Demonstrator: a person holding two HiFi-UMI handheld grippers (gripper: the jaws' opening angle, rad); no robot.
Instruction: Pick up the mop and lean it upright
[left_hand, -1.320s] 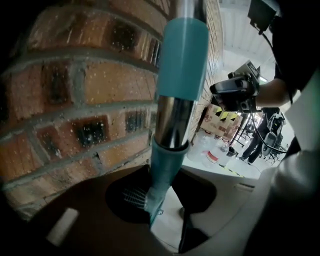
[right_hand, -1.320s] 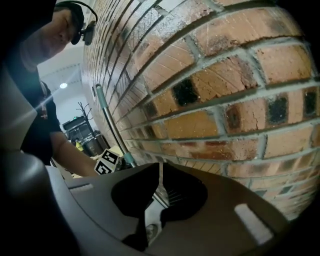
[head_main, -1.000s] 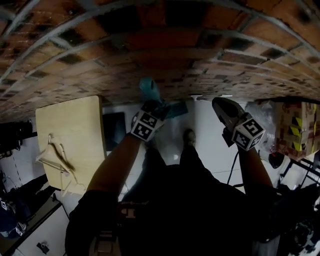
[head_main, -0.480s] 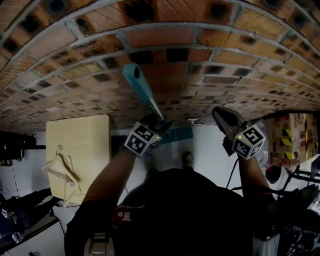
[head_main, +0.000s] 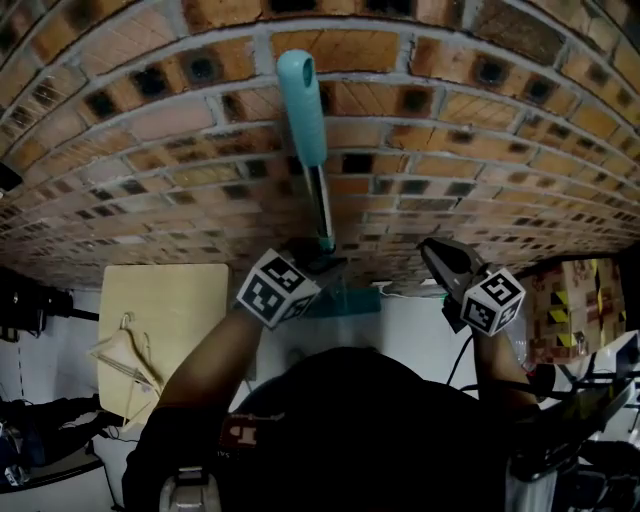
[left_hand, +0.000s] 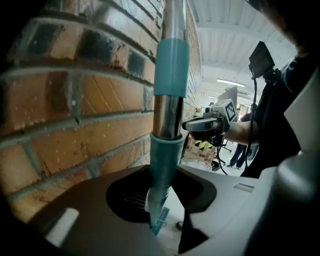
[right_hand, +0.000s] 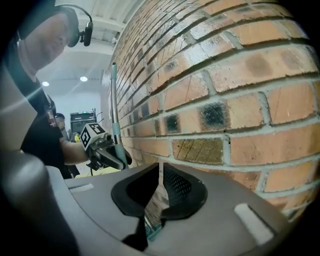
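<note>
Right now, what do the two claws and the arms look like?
The left claw and right claw: grey bodies, black ribbed pads, each with a white cube of black square markers. Black cable trails from the right one. Dark short-sleeved top.

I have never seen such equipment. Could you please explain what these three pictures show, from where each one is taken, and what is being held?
There is no robot here: a person holds a two-jaw gripper in each hand. One picture comes from a camera on the person's head, looking steeply down. The other two come from cameras riding on each gripper, looking along its jaws. The left gripper is closed on the mop handle, a teal and metal pole standing upright close to the brick wall. The right gripper is shut and holds nothing. At the lower left of the head view is a pale wooden tabletop with what looks like a clothes hanger on it.
</note>
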